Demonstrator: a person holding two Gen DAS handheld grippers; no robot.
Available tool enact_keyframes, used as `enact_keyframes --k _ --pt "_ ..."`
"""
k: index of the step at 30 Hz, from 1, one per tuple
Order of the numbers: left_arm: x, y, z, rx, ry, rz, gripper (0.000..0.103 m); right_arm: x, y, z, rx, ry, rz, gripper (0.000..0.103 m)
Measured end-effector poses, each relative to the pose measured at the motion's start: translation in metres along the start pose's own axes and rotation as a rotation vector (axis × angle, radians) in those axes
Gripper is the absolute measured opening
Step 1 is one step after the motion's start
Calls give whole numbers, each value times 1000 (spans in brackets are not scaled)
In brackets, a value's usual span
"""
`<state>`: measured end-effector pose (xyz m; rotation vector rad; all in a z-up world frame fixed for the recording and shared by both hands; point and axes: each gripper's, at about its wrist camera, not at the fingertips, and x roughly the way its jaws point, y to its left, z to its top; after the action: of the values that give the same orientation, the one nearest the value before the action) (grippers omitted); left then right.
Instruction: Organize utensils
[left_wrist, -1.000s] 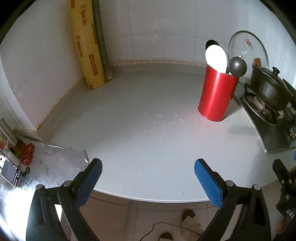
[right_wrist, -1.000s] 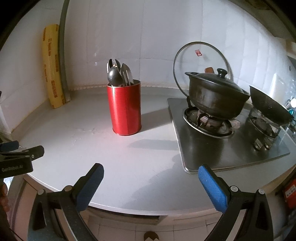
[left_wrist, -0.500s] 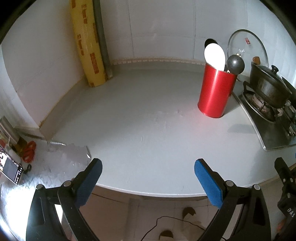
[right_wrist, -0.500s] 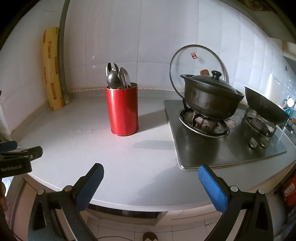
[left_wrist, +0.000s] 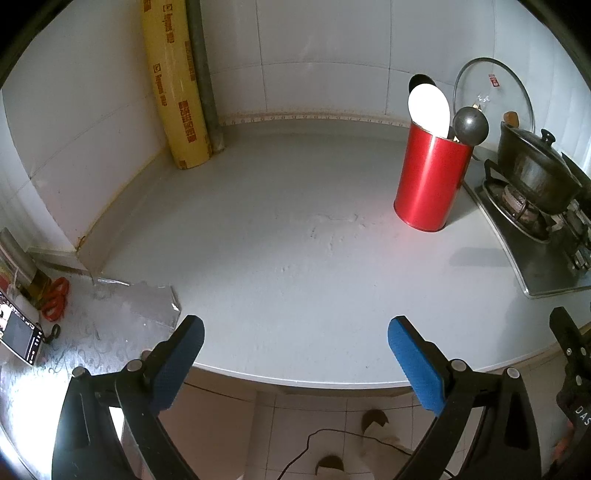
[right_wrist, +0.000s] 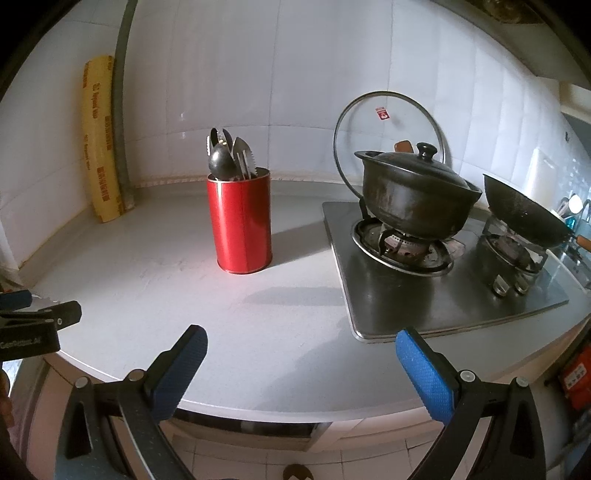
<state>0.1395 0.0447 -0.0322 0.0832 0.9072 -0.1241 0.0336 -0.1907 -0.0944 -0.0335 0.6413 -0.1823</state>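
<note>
A red cylindrical holder (left_wrist: 431, 182) (right_wrist: 241, 222) stands upright on the grey counter (left_wrist: 280, 258) (right_wrist: 207, 295). Out of its top stick several utensils: a white spoon (left_wrist: 429, 108), a dark ladle (left_wrist: 470, 124) (right_wrist: 221, 164) and a slotted metal spatula (right_wrist: 245, 157). My left gripper (left_wrist: 295, 341) hangs open at the counter's front edge, nothing between its blue pads. My right gripper (right_wrist: 301, 349) is open too, at the front edge and well short of the holder. The left gripper's side shows at the left edge of the right wrist view.
A steel gas hob (right_wrist: 443, 291) lies right of the holder with a lidded black pot (right_wrist: 415, 195) and a dark wok (right_wrist: 524, 214). A glass lid (right_wrist: 388, 136) leans on the tiled wall. A yellow wrap roll (left_wrist: 175, 88) stands in the corner. Foil sheet (left_wrist: 144, 302), red scissors (left_wrist: 55, 299) and a phone (left_wrist: 20, 338) lie at left.
Both grippers have drawn back slightly from the counter and tilted, so the holder sits a little farther away. Both stay open and empty.
</note>
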Motion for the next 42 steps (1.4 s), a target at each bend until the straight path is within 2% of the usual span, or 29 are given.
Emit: enact_keyframes --k 25,42 --pt "-8 -2 -1 15 -19 -22 100 -13 3 -3 0 -15 -31 103" --pt "-9 0 -1 13 -23 -6 100 -17 7 -3 -6 -25 -37 103"
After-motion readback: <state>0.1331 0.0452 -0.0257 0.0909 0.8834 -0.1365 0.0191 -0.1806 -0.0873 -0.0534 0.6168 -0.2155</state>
